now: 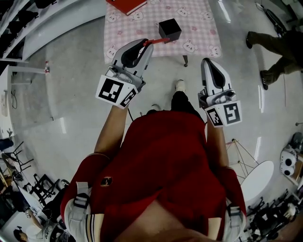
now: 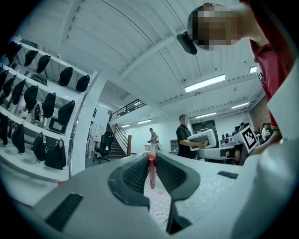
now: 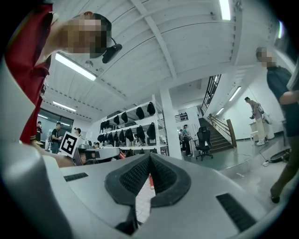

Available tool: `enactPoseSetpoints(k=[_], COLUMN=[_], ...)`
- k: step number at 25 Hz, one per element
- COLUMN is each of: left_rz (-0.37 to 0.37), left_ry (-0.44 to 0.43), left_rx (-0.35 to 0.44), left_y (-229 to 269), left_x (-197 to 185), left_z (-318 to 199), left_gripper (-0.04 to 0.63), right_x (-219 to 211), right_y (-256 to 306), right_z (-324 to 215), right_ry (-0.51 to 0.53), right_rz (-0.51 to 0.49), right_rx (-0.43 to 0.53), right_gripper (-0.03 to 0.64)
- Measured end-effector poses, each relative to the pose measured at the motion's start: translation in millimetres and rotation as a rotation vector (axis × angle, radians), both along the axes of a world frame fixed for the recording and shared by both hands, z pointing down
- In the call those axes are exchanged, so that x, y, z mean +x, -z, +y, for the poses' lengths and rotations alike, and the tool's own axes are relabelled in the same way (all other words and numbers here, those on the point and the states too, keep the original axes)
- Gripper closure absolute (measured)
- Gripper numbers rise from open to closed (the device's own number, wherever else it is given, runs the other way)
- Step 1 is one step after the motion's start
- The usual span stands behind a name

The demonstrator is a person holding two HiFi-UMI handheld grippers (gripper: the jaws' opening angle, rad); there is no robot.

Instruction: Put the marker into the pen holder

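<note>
The left gripper's (image 2: 152, 157) jaws are closed on a red marker (image 2: 152, 173), which is pinched between the ribbed pads and runs forward along the line of the jaws. In the head view the marker sticks out past the jaw tips over the near edge of the worktop (image 1: 199, 29), which is covered with a pink checked cloth printed with small bears. The marker's free end points at the black pen holder (image 1: 169, 29). It ends right by the holder's near left side, and I cannot tell whether the two touch. The pen holder is a cube-shaped box that stands upright close to the near edge, about midway along it.

The right gripper's (image 3: 149, 158) jaws are pressed together at the tips with nothing between them. This gripper hangs over the floor just short of the worktop's near right corner, well apart from the marker.

A red book (image 1: 125, 5) lies toward the far left of the worktop.
</note>
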State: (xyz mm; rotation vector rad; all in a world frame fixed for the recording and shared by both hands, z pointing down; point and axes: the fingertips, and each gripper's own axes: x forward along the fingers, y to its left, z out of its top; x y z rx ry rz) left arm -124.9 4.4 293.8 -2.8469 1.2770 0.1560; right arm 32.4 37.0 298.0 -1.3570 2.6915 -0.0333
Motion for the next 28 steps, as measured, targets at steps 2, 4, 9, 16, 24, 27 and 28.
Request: enactPoseSetpoints(k=[2,4,9,16,24,27,28], left_rz=[-0.006,-0.013,-0.043,-0.082,-0.122,-0.135,-0.138], left_ry=[0.007,0.014,0.042,0.083,0.176,0.210,0.221], left_rx=[-0.008,-0.014,-0.038,-0.073,-0.152,-0.172,-0.177], left_y=[-4,-8,-23,-46,-84,-98,-102], left_x=[6,13,34,51,64,68,69], left_z=[-15,-32,-72,-122,-155,-165,-168], left_gripper=[0.537,0.537,0.538,0.537,0.538,0.537,0.537], right_x=[7,15,40,59,79,88,92], right_y=[-1,-2,-11,-20,-28,-35,-38], right_z=[-17,-35,-81,-139,-176,-186,-189], right_ry=[0.007,0.015,0.041,0.095,0.180,0.207,0.215], right_rz=[0.007,0.016,0.026,0.020,0.021,0.021,0.021], right_rx=[0.001,0.004,0.001,-0.009,-0.024,-0.032,-0.034], right_gripper=[0.618,0.618,0.618,0.618,0.618,0.618,0.618])
